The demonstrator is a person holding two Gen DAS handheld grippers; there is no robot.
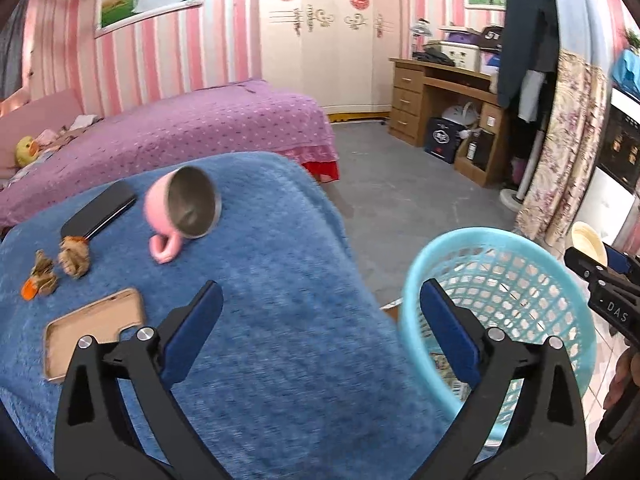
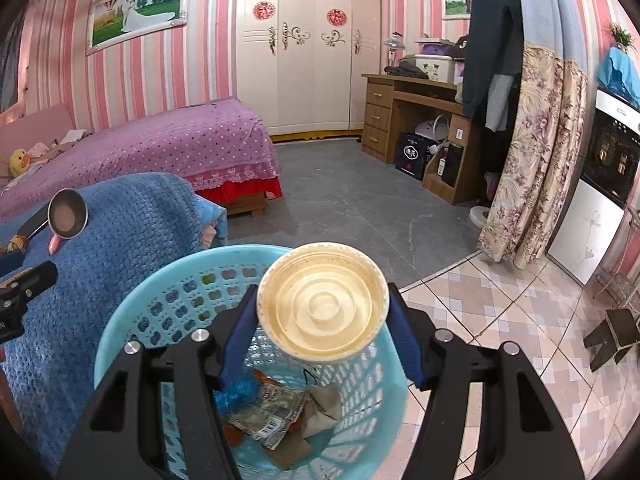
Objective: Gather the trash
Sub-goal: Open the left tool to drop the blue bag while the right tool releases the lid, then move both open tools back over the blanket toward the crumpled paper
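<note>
The right tongs (image 2: 322, 320) clench a cream ribbed plastic cup (image 2: 322, 307) above the pale-blue lattice plastic basket (image 2: 132, 308), which holds crumpled wrappers (image 2: 266, 420). The left tongs (image 1: 320, 328) gape released over the blue-towelled tabletop's (image 1: 260, 240) right edge.

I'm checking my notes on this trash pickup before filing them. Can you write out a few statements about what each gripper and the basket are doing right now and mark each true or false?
1. The right gripper is shut on a paper cup. True.
2. The cup is held above the blue basket. True.
3. The basket has nothing in it. False: crumpled wrappers and paper lie at its bottom.
4. The left gripper is clamped on the pink mug. False: its jaws are wide open with nothing between them, and the mug lies on its side on the blue blanket.
5. Two crumpled brown scraps lie on the blanket near a phone case. True.
</note>
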